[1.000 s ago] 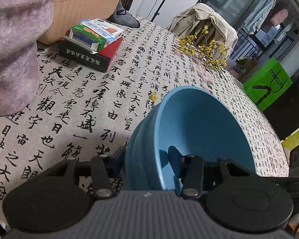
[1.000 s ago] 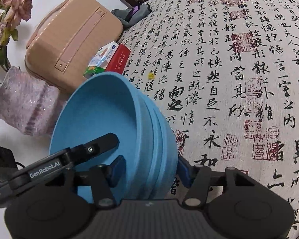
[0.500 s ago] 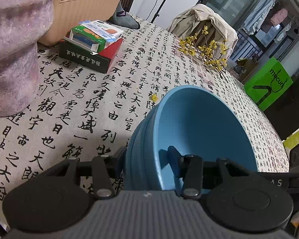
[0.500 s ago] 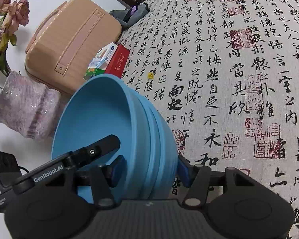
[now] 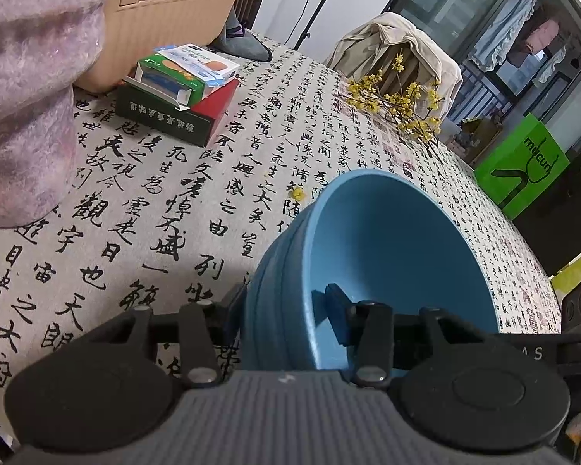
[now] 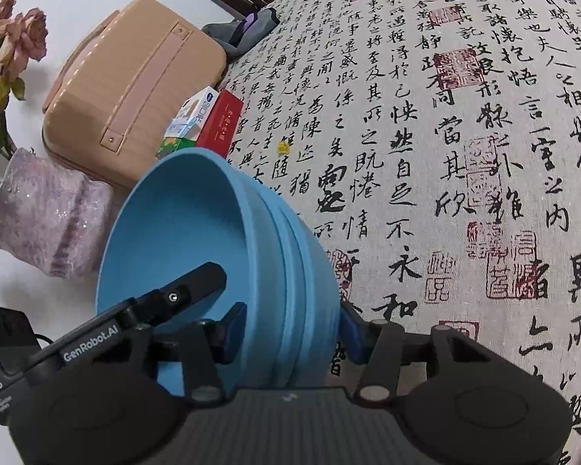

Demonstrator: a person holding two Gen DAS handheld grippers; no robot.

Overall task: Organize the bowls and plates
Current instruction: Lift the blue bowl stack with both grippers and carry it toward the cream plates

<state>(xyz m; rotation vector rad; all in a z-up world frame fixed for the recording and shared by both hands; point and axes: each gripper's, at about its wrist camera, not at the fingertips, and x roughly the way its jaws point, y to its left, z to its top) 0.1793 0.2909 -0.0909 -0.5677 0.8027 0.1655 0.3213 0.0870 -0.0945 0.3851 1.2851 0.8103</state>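
A stack of three nested blue bowls (image 5: pixel 387 255) stands on the calligraphy tablecloth (image 5: pixel 174 209), close in front of both cameras. My left gripper (image 5: pixel 284 306) straddles the stack's near wall, one pad inside the top bowl and one outside, shut on it. In the right wrist view the blue bowls (image 6: pixel 182 232) sit between the fingers of my right gripper (image 6: pixel 290 329). Its jaws are closing, with the inner pad against the top bowl's inside and the outer pad against the lowest bowl. The left gripper's finger (image 6: pixel 189 290) reaches into the bowl from the left.
A pink fuzzy vase (image 6: pixel 46 213) with roses stands to the left, a beige case (image 6: pixel 135 77) behind it. Stacked small boxes (image 5: pixel 182 89) lie beyond the bowls, yellow flower sprigs (image 5: pixel 403 104) farther back. A chair with a draped coat (image 5: pixel 395 46) and a green bag (image 5: pixel 523 166) stand past the table.
The right gripper's pads have drawn in against the bowl stack. The left gripper and the bowls have stayed where they were.
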